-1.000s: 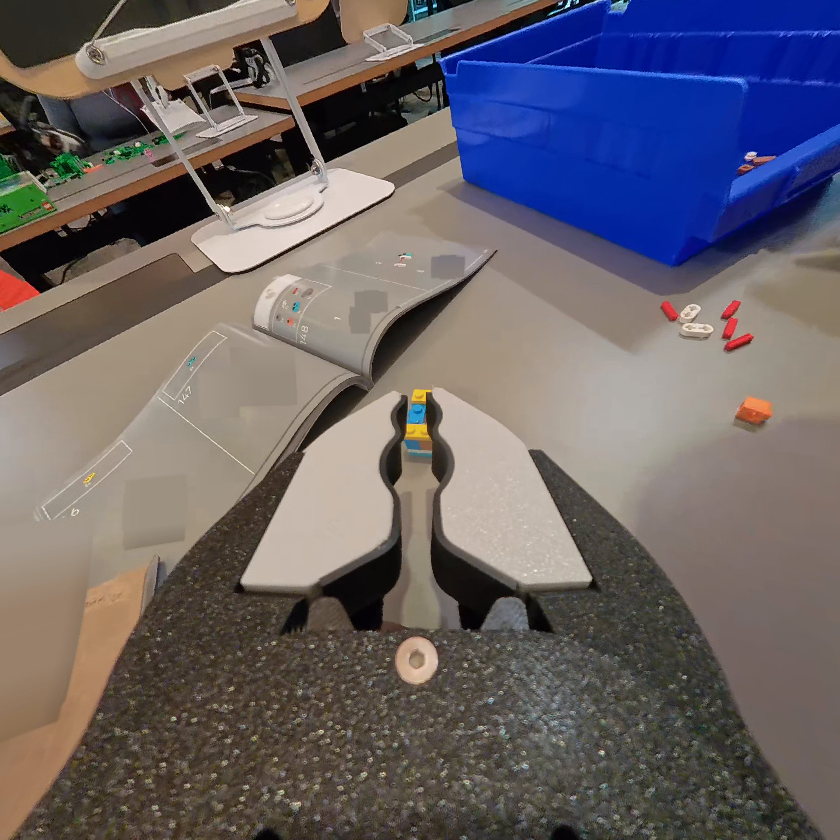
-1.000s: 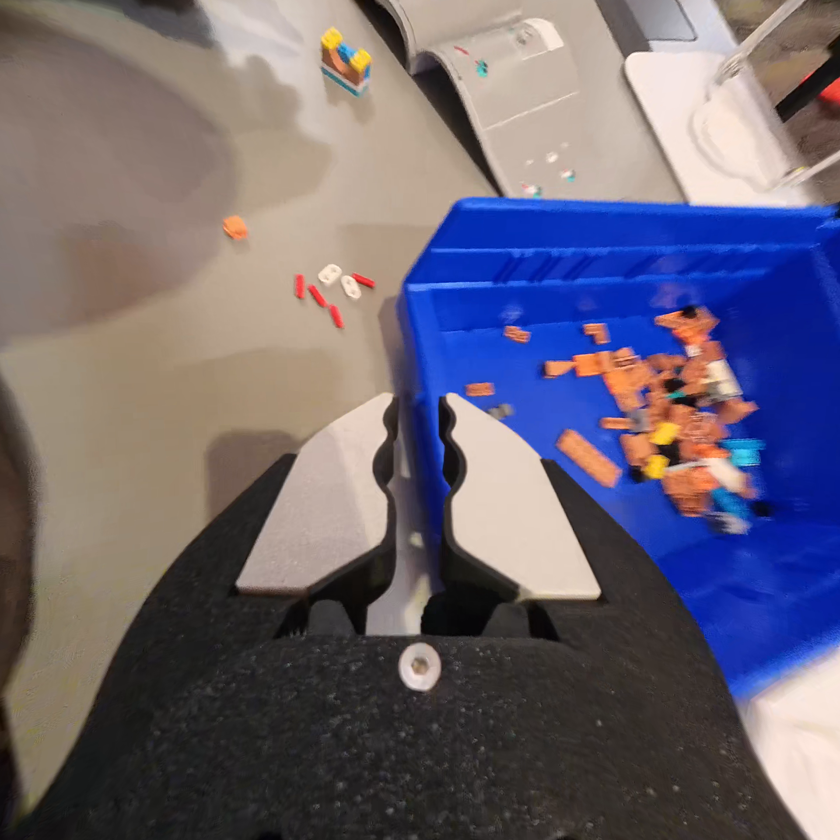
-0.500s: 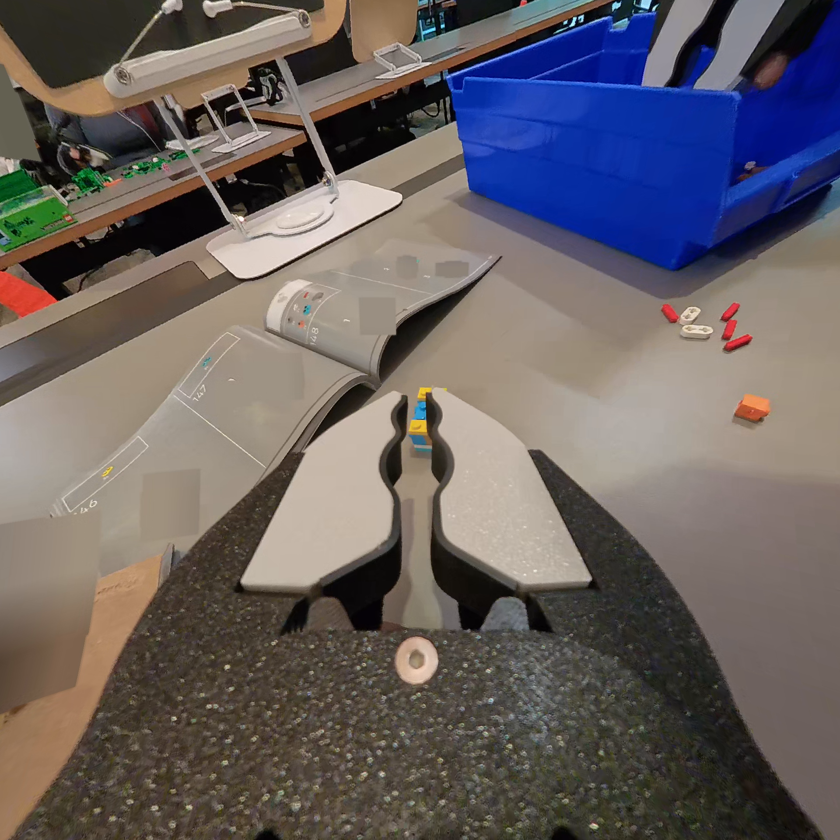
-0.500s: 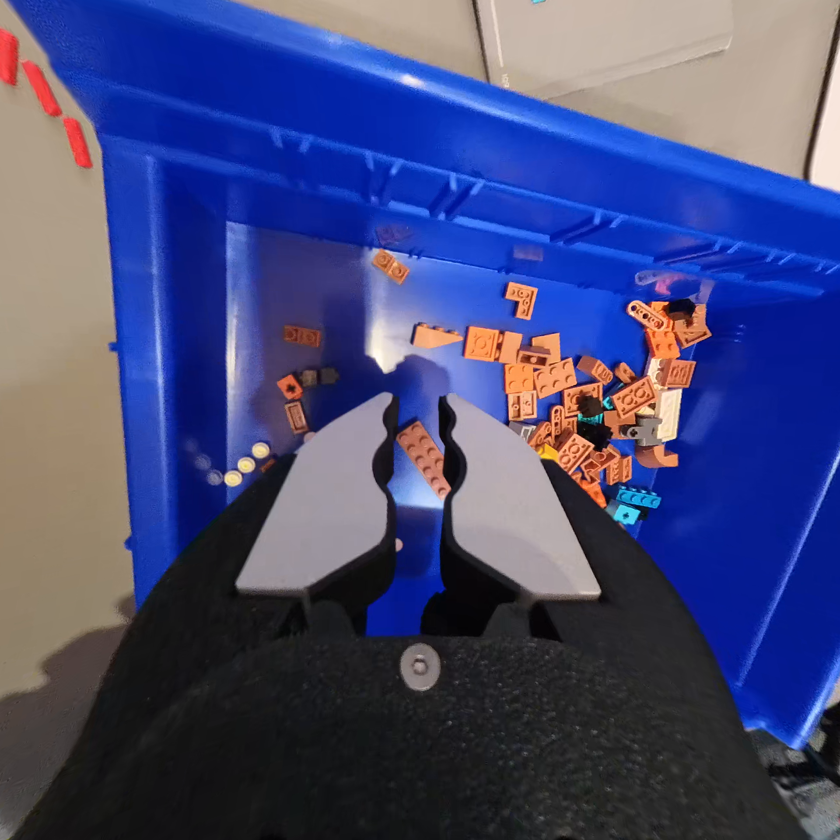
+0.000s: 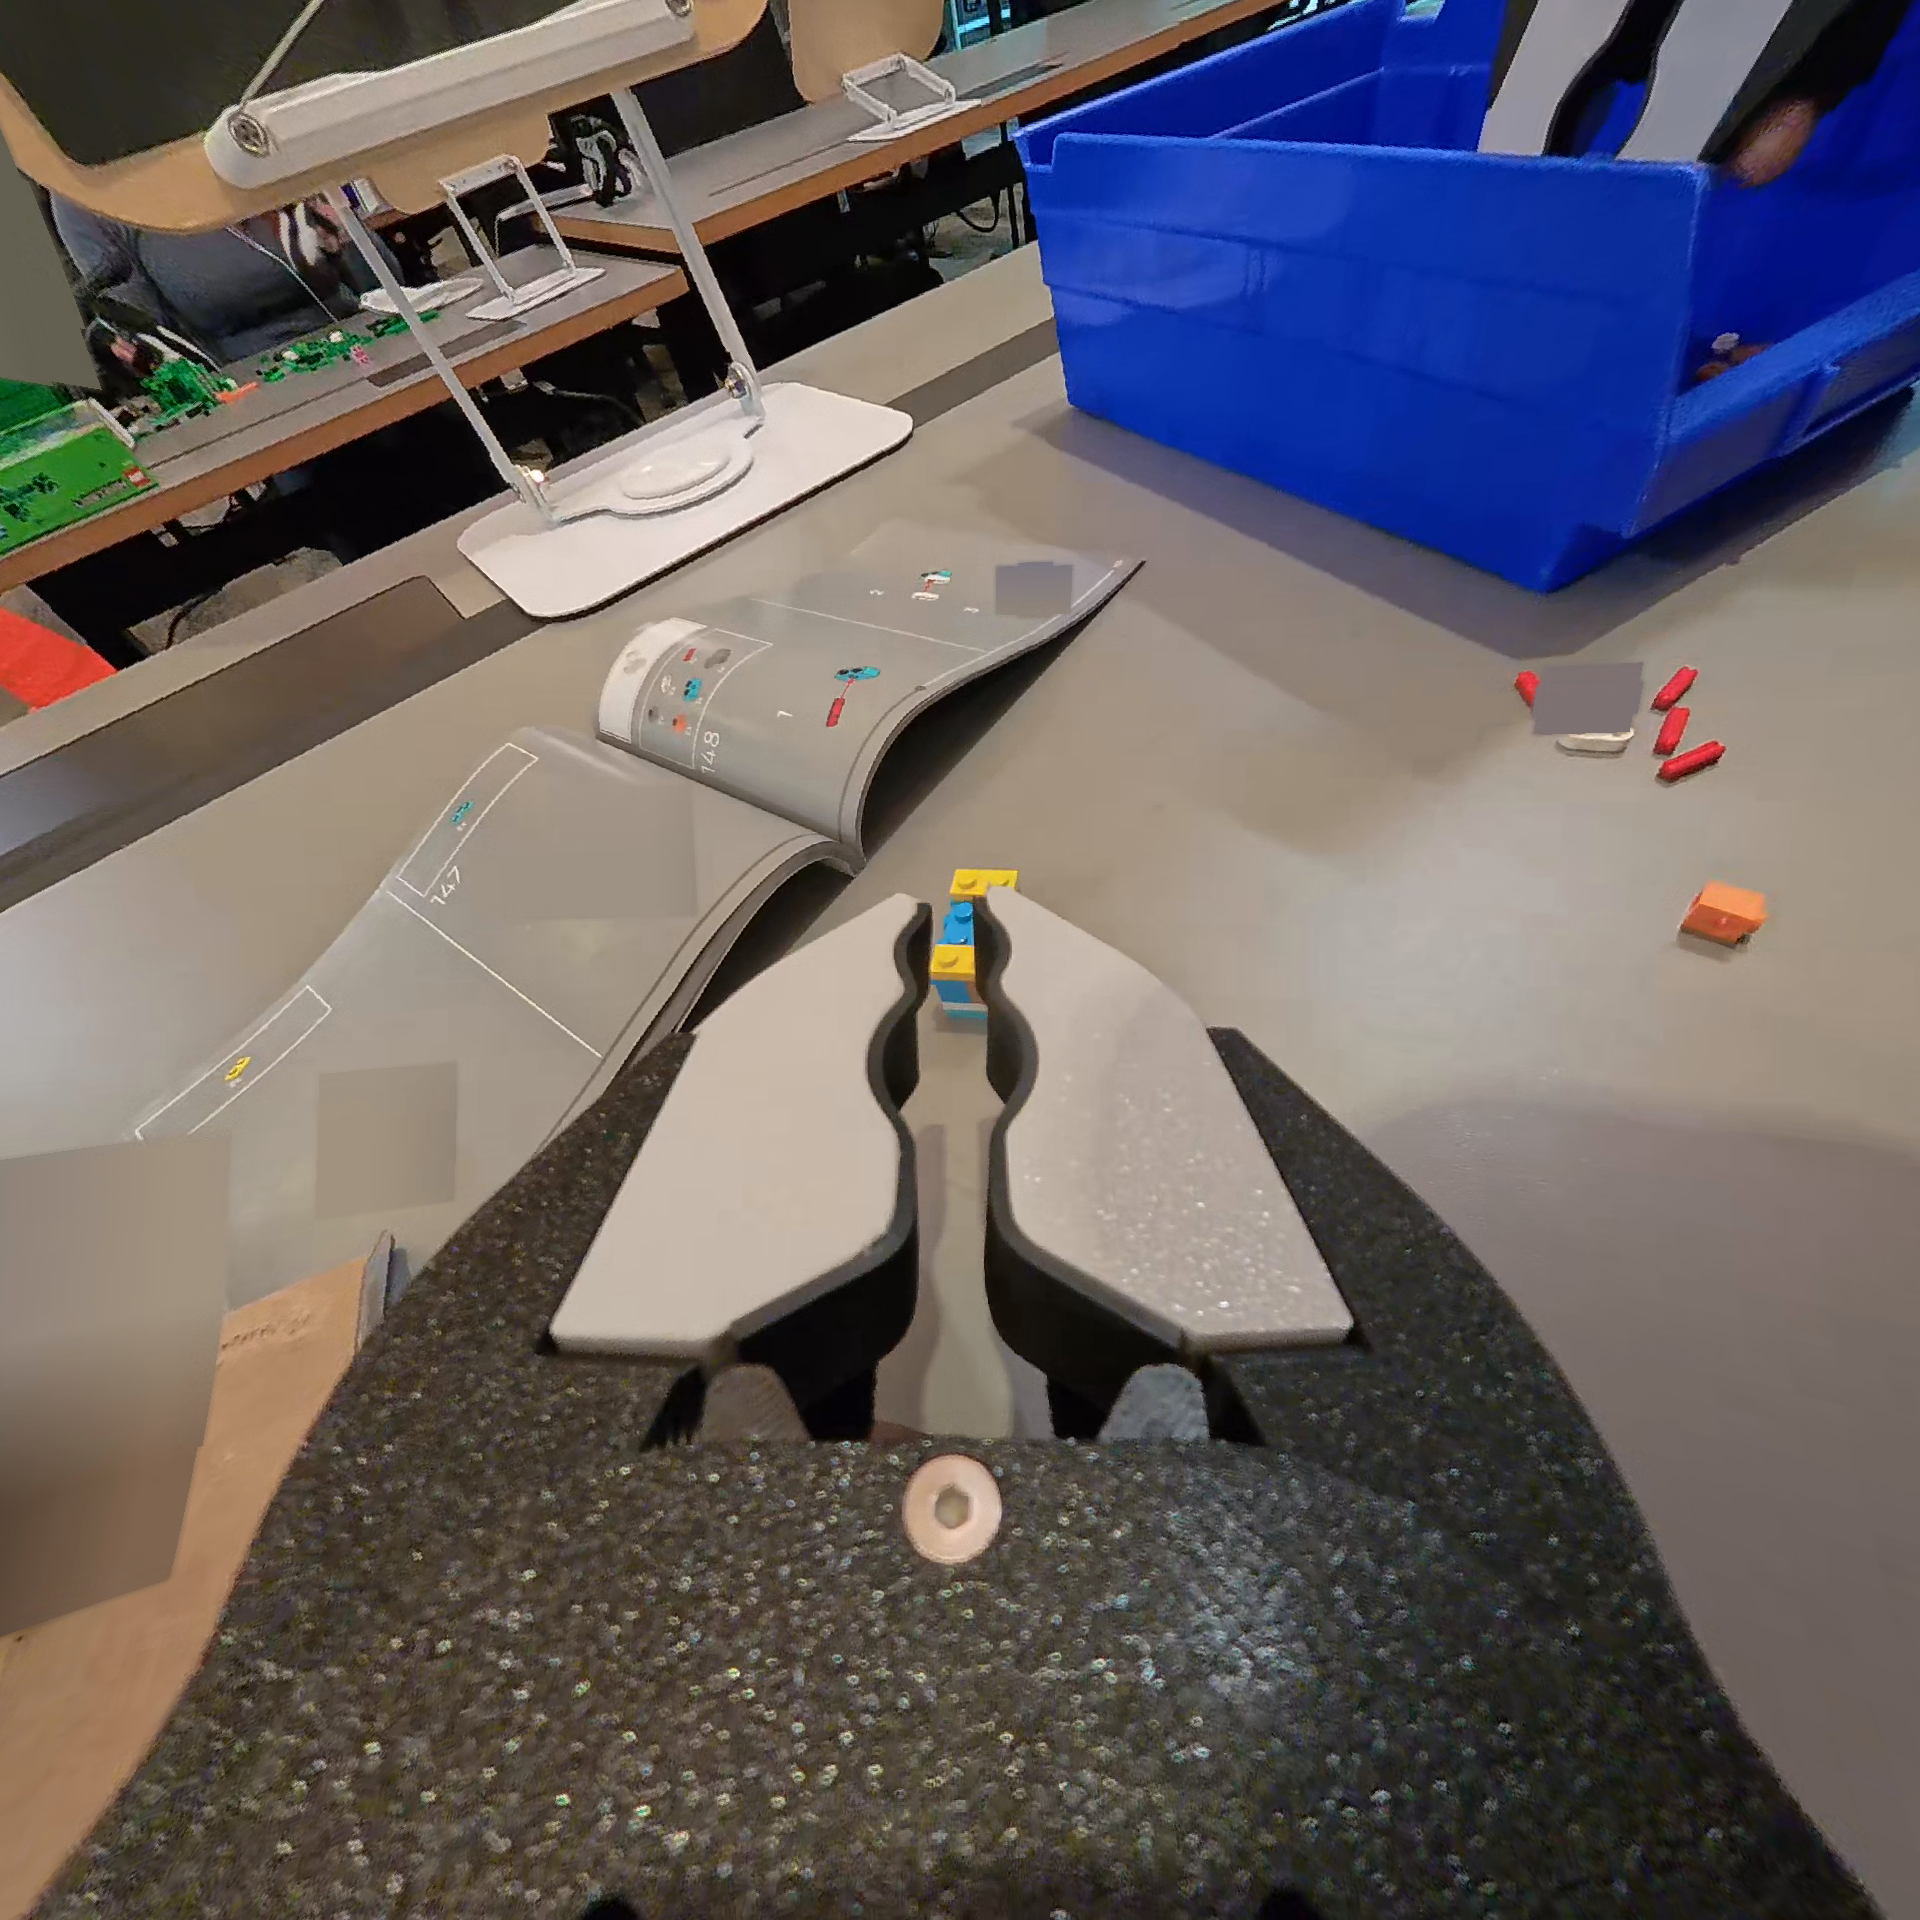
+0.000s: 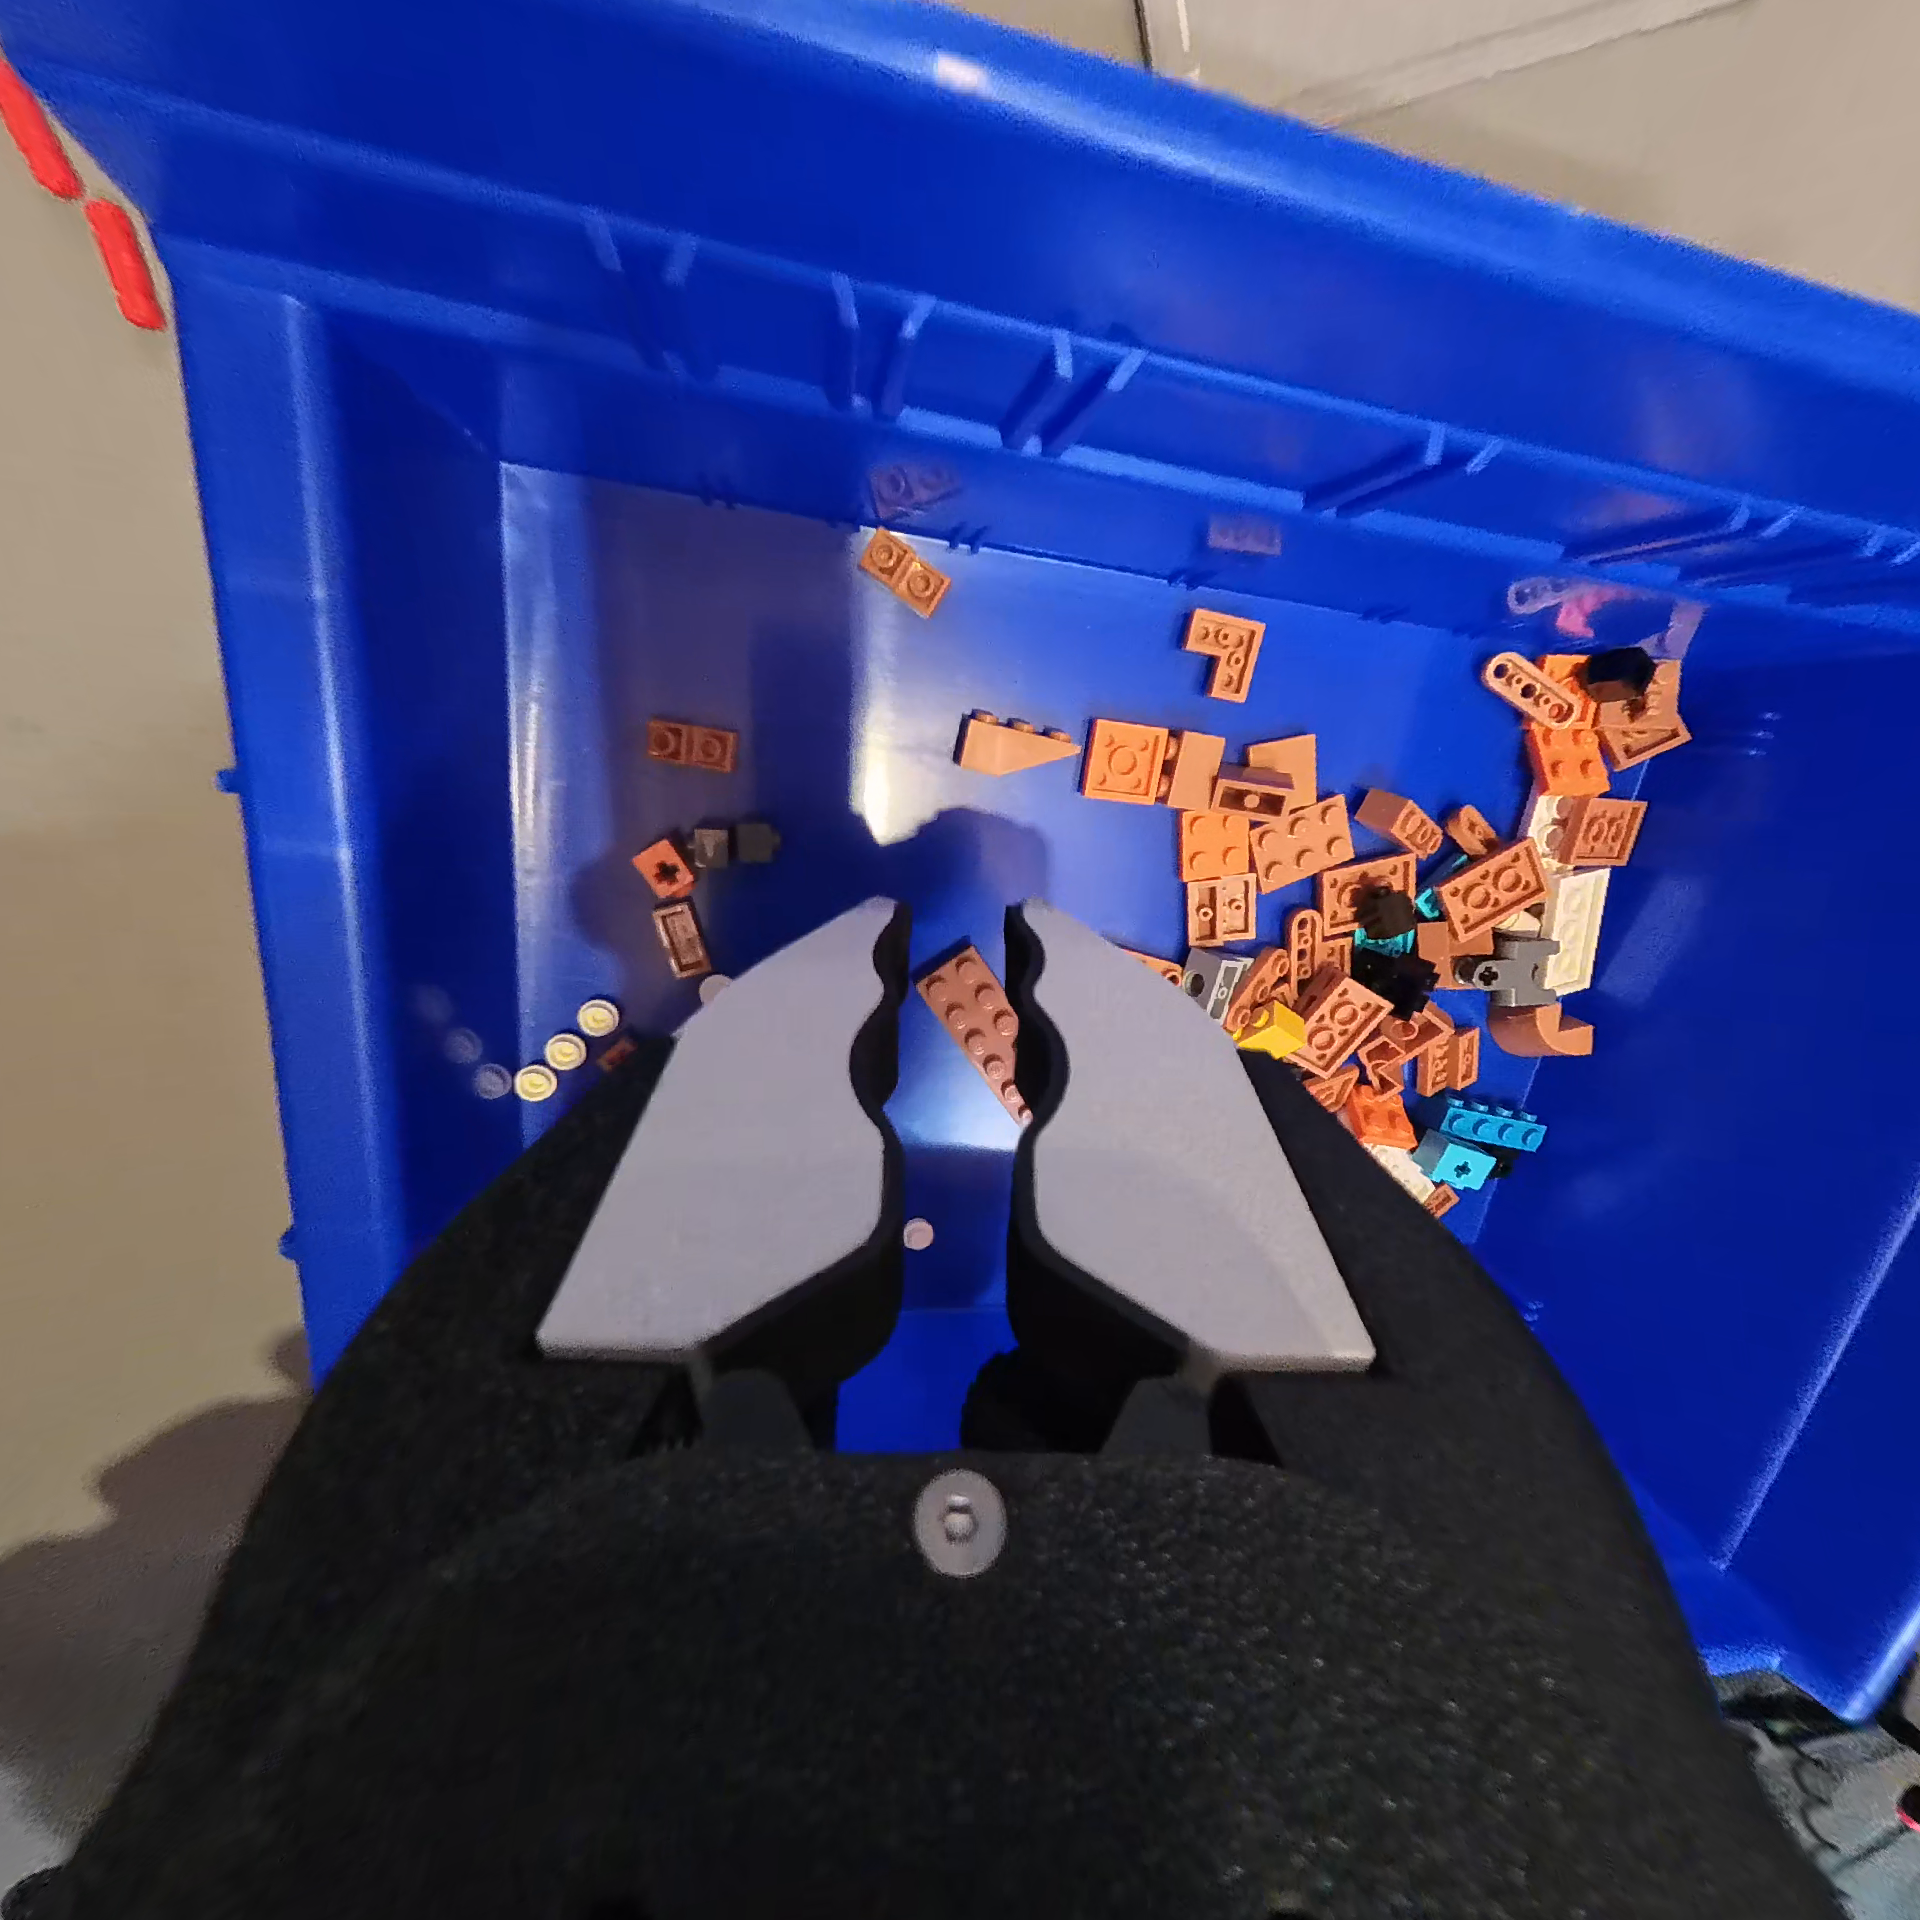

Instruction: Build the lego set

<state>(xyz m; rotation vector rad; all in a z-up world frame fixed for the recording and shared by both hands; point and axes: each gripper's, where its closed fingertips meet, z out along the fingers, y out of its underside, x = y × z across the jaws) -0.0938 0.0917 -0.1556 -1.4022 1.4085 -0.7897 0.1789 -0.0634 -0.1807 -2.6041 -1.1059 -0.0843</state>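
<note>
A small yellow and blue lego assembly (image 5: 958, 951) stands on the grey table just beyond my left gripper (image 5: 956, 914). The left jaws stand a narrow gap apart and hold nothing. My right gripper (image 6: 954, 914) is open inside the blue bin (image 6: 364, 727), with its tips over a brown wedge plate (image 6: 977, 1023) on the bin floor, not touching it. A pile of orange and brown pieces (image 6: 1351, 883) lies to its right. The right gripper also shows in the left wrist view (image 5: 1621, 83), over the bin (image 5: 1351, 312).
An open instruction booklet (image 5: 727, 748) lies left of the assembly, with a white lamp stand (image 5: 686, 488) behind it. Red pins (image 5: 1673, 727) and an orange piece (image 5: 1725, 914) lie on the table to the right. Cardboard (image 5: 281, 1403) lies at the near left. Tip to tip, the grippers are about 30 cm apart. Measured from the fingertips, the orange piece (image 5: 1725, 914) is 15 cm or so from the left gripper and 25 cm from the right.
My right gripper moved from beside the bin to over and down into it, toward the brown wedge plate, and its jaws widened a little. The left gripper barely moved.
</note>
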